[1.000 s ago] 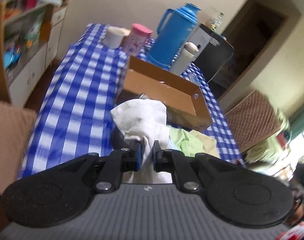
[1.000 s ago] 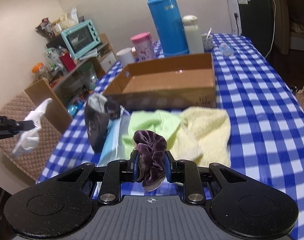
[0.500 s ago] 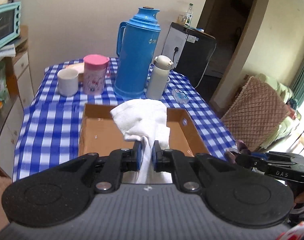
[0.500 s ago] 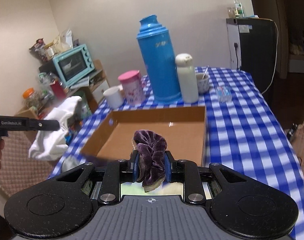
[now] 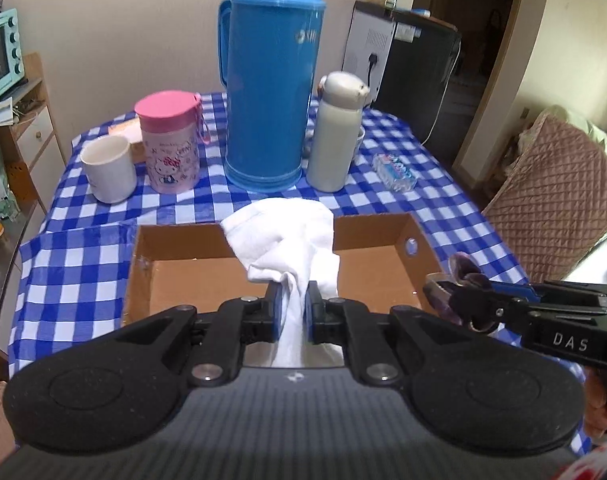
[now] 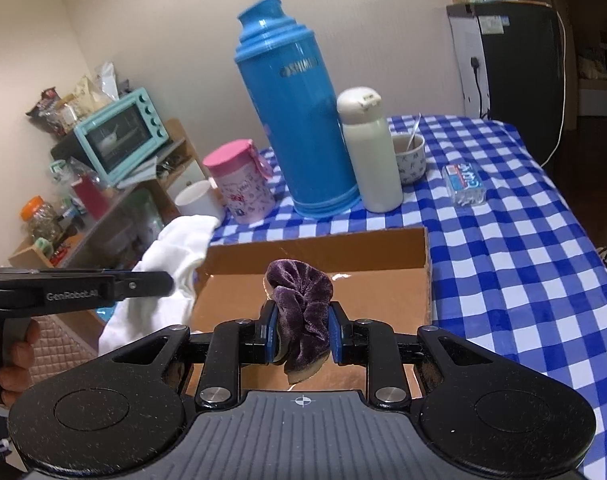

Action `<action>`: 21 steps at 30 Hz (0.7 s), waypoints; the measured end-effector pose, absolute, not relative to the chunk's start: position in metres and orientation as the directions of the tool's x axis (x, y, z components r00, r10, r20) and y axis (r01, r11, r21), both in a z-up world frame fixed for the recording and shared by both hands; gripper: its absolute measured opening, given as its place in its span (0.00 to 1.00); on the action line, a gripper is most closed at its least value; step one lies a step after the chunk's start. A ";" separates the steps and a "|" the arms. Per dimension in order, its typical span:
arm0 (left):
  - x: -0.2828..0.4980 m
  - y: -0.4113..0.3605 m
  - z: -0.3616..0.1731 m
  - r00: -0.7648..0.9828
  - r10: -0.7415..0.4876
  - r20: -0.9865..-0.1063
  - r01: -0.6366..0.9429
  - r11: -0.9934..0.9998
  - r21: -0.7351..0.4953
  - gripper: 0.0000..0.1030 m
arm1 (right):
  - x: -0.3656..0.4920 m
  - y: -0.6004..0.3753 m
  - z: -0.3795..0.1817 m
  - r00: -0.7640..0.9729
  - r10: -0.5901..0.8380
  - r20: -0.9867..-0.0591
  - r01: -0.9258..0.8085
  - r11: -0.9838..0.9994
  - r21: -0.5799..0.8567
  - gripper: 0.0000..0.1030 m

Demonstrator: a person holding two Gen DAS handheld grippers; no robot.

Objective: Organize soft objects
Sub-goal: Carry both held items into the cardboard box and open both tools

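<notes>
My left gripper (image 5: 291,308) is shut on a white cloth (image 5: 287,236) and holds it above the near edge of the open cardboard box (image 5: 175,276). My right gripper (image 6: 301,330) is shut on a purple velvet scrunchie (image 6: 301,292) and holds it over the near part of the same box (image 6: 383,292). In the left wrist view the right gripper (image 5: 443,292) comes in from the right at the box's right wall. In the right wrist view the left gripper (image 6: 167,280) with the white cloth (image 6: 175,256) is at the box's left side.
Behind the box on the blue checked tablecloth (image 5: 75,256) stand a blue thermos (image 5: 273,76), a white flask (image 5: 335,132), a pink cup (image 5: 169,148), a white mug (image 5: 109,168) and a tissue pack (image 5: 395,166). A shelf with a teal oven (image 6: 119,136) is at the left, a quilted chair (image 5: 555,200) at the right.
Both grippers have moved forward from the pile of cloths to the cardboard box, each still holding its item. The box and the bottles behind it now look closer.
</notes>
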State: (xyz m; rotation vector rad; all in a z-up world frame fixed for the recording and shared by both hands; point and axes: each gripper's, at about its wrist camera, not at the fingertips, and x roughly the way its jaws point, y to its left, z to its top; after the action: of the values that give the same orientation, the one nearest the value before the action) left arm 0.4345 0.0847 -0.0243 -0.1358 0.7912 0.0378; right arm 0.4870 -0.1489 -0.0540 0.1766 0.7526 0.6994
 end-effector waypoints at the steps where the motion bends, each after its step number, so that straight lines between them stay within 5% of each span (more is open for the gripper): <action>1: 0.438 0.083 -0.028 0.699 -0.019 -0.715 -0.083 0.991 -0.107 0.10 | 0.491 -0.146 -0.058 0.514 0.637 -0.574 -0.517 0.764 0.385 0.25; 3: 0.449 0.080 -0.036 0.686 -0.033 -0.727 -0.074 0.991 -0.114 0.15 | 0.497 -0.142 -0.064 0.505 0.633 -0.586 -0.514 0.767 0.386 0.25; 6: 0.457 0.074 -0.046 0.669 -0.034 -0.742 -0.068 0.992 -0.106 0.36 | 0.504 -0.138 -0.071 0.497 0.628 -0.599 -0.504 0.771 0.389 0.25; 16: 0.462 0.080 -0.062 0.622 0.004 -0.783 -0.106 0.991 -0.079 0.38 | 0.515 -0.138 -0.087 0.472 0.619 -0.627 -0.492 0.776 0.396 0.25; 21: 0.453 0.085 -0.056 0.619 0.039 -0.784 -0.118 0.992 -0.044 0.43 | 0.517 -0.134 -0.085 0.469 0.655 -0.592 -0.510 0.749 0.424 0.59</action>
State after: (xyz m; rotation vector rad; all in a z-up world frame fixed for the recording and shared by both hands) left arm 0.4534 0.0846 -0.0561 -0.0946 0.8991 0.0903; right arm 0.5166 -0.1337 -0.0853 0.1983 0.8113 0.7192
